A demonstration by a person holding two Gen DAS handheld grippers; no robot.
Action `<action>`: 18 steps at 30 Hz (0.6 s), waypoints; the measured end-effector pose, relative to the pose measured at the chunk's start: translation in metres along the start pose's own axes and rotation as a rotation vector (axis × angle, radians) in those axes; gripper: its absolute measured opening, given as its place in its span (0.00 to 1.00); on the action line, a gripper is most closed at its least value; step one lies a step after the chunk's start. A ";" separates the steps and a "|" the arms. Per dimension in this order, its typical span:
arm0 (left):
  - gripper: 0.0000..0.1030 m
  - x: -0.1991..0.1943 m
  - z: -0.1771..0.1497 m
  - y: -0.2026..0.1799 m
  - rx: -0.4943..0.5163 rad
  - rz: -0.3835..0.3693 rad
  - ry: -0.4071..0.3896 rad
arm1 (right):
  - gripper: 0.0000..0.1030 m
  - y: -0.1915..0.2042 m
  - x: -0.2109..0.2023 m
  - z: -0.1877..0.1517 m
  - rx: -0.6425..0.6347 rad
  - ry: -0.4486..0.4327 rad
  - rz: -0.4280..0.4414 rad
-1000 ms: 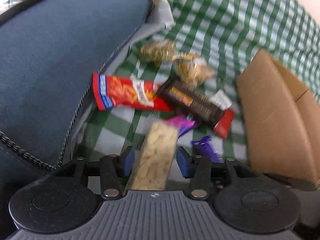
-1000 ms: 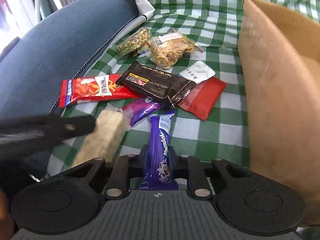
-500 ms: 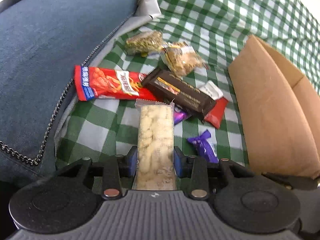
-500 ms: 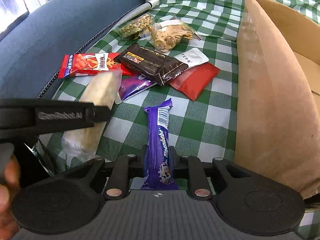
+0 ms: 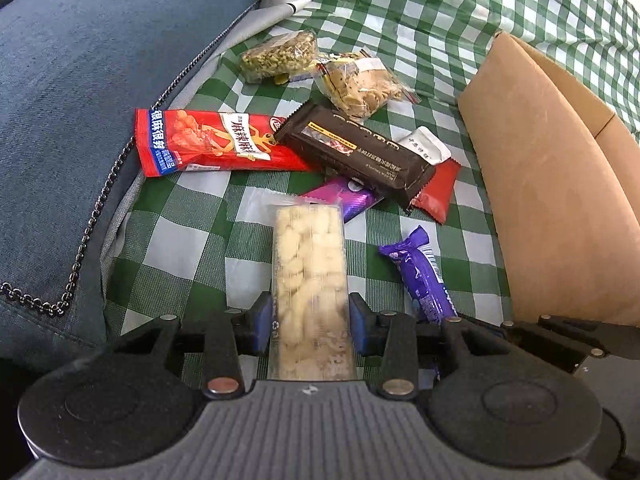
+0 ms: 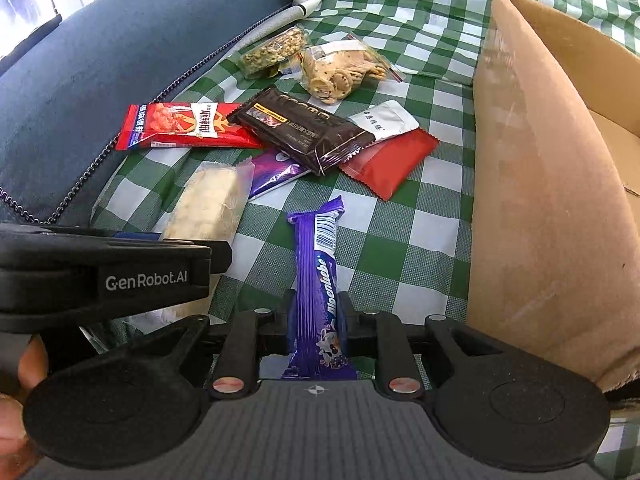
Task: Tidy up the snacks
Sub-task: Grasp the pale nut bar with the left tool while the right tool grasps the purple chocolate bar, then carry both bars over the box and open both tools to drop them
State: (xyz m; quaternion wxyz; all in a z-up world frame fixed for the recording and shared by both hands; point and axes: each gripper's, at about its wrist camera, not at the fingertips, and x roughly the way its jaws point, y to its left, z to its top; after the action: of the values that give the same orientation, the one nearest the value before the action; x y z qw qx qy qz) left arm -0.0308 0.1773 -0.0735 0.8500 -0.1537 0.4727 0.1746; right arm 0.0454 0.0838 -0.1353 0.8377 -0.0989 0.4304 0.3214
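My left gripper (image 5: 310,322) is shut on a clear pack of pale peanut brittle (image 5: 308,276) and holds it just above the green checked cloth. It also shows in the right wrist view (image 6: 208,204). My right gripper (image 6: 318,320) is shut on a purple Alpenliebe bar (image 6: 318,280), which also shows in the left wrist view (image 5: 420,276). Beyond lie a red snack pack (image 5: 208,144), a dark chocolate bar (image 5: 356,152), a purple pack (image 5: 344,198), a red sachet (image 5: 436,192), a white sachet (image 5: 424,146), a seed bar (image 5: 280,56) and a cookie bag (image 5: 356,84).
An open cardboard box (image 5: 552,184) stands on the right, its near wall close to the right gripper; it also shows in the right wrist view (image 6: 548,208). A blue cushion (image 5: 80,100) rises on the left. The left gripper's body (image 6: 104,276) sits left of the right gripper.
My left gripper closed on the peanut brittle pack and drew it back and up. My right gripper kept hold of the purple bar and lifted it back from the pile.
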 end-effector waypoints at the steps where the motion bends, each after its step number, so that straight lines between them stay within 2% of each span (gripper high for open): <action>1: 0.43 0.001 0.000 0.000 0.003 0.001 0.001 | 0.21 0.000 0.000 0.000 0.000 0.000 0.000; 14: 0.42 0.005 0.002 -0.002 0.017 0.010 0.004 | 0.18 0.000 -0.002 0.000 -0.009 -0.009 -0.003; 18: 0.39 0.001 0.003 -0.001 0.016 0.003 -0.027 | 0.17 0.000 -0.004 0.000 -0.008 -0.014 -0.001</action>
State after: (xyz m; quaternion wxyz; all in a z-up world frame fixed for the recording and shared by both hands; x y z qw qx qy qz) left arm -0.0279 0.1778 -0.0727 0.8573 -0.1439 0.4626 0.1743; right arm 0.0434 0.0822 -0.1327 0.8404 -0.1003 0.4232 0.3234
